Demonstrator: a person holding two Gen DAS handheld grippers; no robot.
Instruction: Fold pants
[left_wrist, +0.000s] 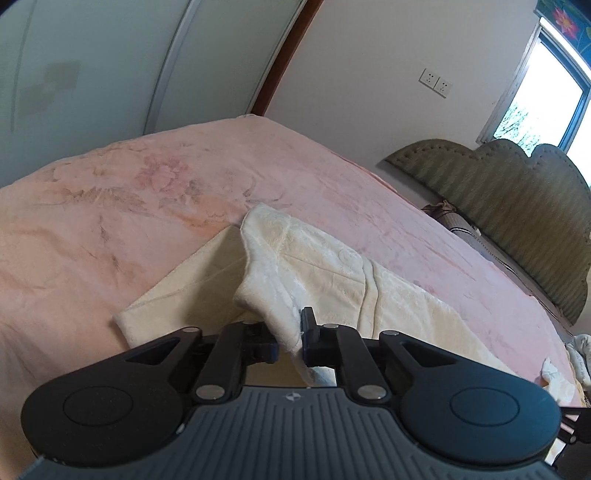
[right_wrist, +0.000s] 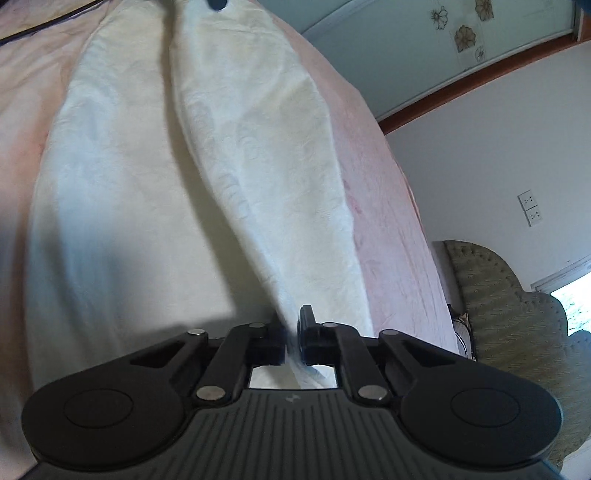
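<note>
While both of my grippers point down toward the bed (left_wrist: 110, 206), each has cloth in its grip. My left gripper (left_wrist: 290, 341) has its jaws pinching a raised fold of the cream pants (left_wrist: 317, 266), which lie spread on the pink blanket toward the bed's near edge, one part lifted off the rest. My right gripper (right_wrist: 291, 339) has its jaws pressed together on another bunched edge of the pants (right_wrist: 155, 177); from there the cloth runs away in two long lobes across the blanket. A padded headboard (left_wrist: 517, 206) stands at the bed's far right end.
</note>
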